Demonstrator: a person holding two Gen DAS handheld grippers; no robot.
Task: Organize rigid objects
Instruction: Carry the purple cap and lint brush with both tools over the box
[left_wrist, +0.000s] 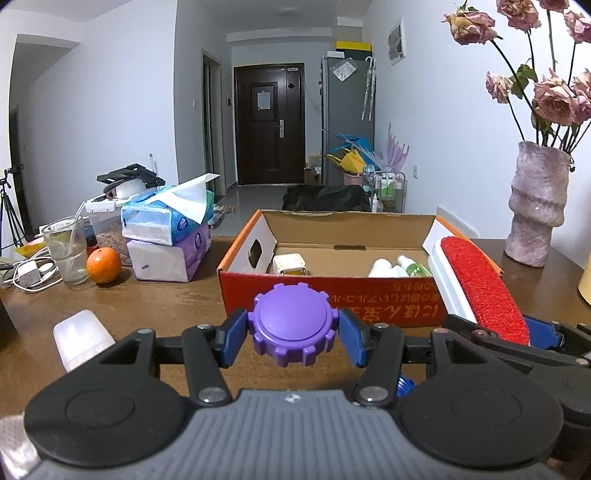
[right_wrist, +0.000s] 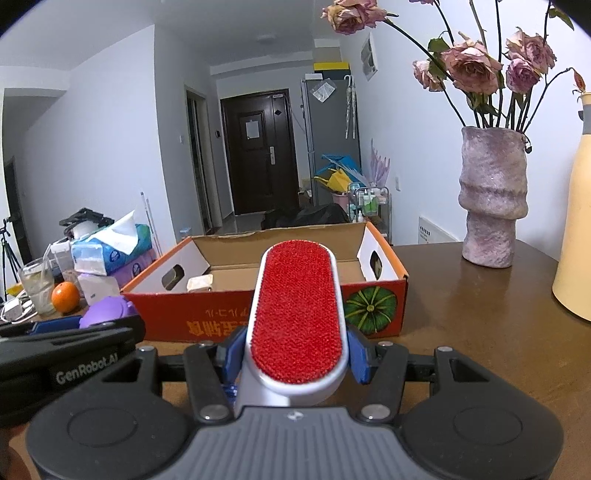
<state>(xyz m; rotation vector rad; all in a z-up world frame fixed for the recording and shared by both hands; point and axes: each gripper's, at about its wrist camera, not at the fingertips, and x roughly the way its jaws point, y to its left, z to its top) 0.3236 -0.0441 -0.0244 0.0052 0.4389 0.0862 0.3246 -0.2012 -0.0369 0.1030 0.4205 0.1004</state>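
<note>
While the left gripper (left_wrist: 293, 334) clamps a purple cap (left_wrist: 293, 325), the box (left_wrist: 332, 295) lies straight ahead, just beyond it. In the right view, the right gripper (right_wrist: 295, 354) pinches a lint brush (right_wrist: 297, 314), its long axis aimed at the box (right_wrist: 266, 314).

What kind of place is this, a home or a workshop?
Most likely a lived-in apartment: a wooden table with a vase of dried roses and tissue packs, and a hallway to a dark entry door beside a fridge.
</note>
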